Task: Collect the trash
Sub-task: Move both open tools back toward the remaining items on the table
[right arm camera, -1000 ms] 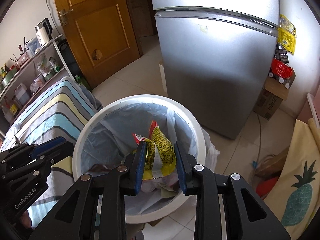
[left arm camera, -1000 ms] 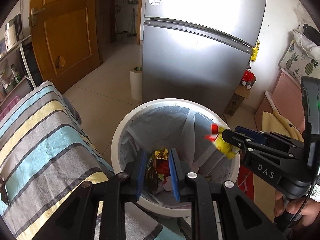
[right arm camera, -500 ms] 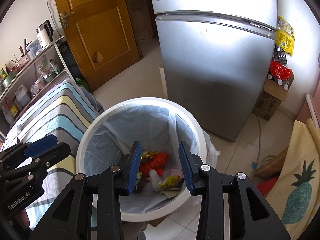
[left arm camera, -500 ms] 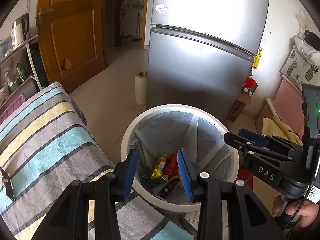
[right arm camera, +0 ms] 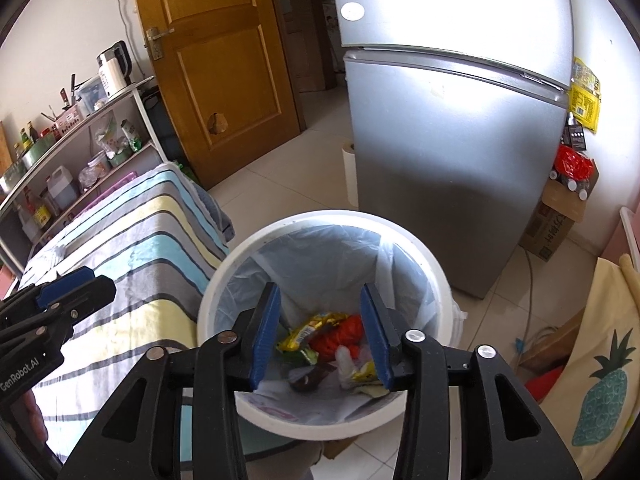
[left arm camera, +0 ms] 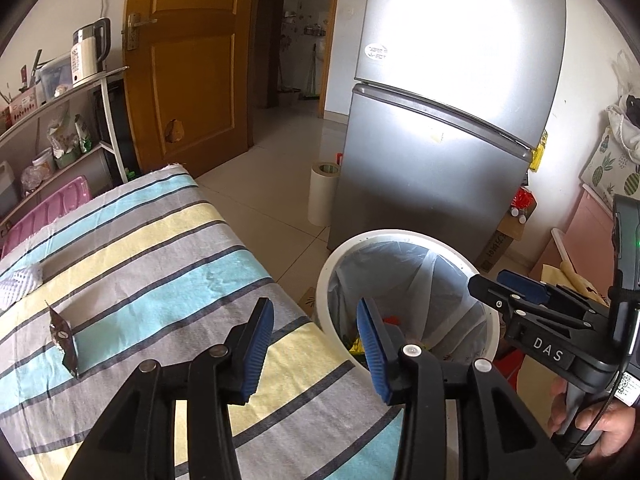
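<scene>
Trash (right arm camera: 332,340) lies heaped at the bottom of a white bin (right arm camera: 436,280) lined with a pale plastic bag: yellow and red wrappers among paler scraps; the bin stands on the tiled floor (left arm camera: 256,200), just beside a striped cloth (left arm camera: 160,248) covering what may be a bed or a low worktop, the view being too warped to tell. A dark wrapper (left arm camera: 62,340) still lies on the cloth, with a white netted scrap (left arm camera: 18,286) beyond it. The left tool (left arm camera: 314,344) hangs over the cloth's edge, jaws parted and empty; the right tool (right arm camera: 320,332) hangs over the bin, jaws opening with nothing between them. Behind stand a silver fridge (right arm camera: 448,152), a wooden door (right arm camera: 224,60), and a shelf rack (right arm camera: 80,148) crowded with bottles and a kettle.
</scene>
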Motion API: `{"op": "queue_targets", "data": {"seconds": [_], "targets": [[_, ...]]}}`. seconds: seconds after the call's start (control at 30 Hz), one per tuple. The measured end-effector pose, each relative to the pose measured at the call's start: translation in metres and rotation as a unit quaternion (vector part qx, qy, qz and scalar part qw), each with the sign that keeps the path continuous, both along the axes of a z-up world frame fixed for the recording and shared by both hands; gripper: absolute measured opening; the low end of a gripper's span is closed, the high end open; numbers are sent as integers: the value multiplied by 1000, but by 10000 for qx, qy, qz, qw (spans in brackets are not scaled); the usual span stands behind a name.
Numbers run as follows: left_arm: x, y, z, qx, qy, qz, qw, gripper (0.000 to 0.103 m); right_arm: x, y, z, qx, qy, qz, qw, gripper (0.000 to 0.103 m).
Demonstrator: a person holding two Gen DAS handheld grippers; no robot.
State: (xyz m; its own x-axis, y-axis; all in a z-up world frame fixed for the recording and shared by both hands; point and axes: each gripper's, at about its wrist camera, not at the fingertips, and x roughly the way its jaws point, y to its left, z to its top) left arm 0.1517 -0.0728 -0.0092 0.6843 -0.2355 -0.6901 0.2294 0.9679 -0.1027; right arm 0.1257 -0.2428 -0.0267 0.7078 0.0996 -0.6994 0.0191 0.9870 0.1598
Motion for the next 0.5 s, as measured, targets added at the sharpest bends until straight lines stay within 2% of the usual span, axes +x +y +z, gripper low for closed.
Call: {"op": "queue_targets", "data": {"seconds": [0.37,0.43,0.5], "targets": [[-20,59,10,-3,-133,484,9987,44,-5,50,16,-16,-221,394,9990,52],[-25,73,12,-3,-167,602,9980,49,-5,63,17,-3,-255,512,9984,52],[-29,88,13,-65,-176,744,9971,49,-4,74,18,23,-271,614,9977,52]]}}
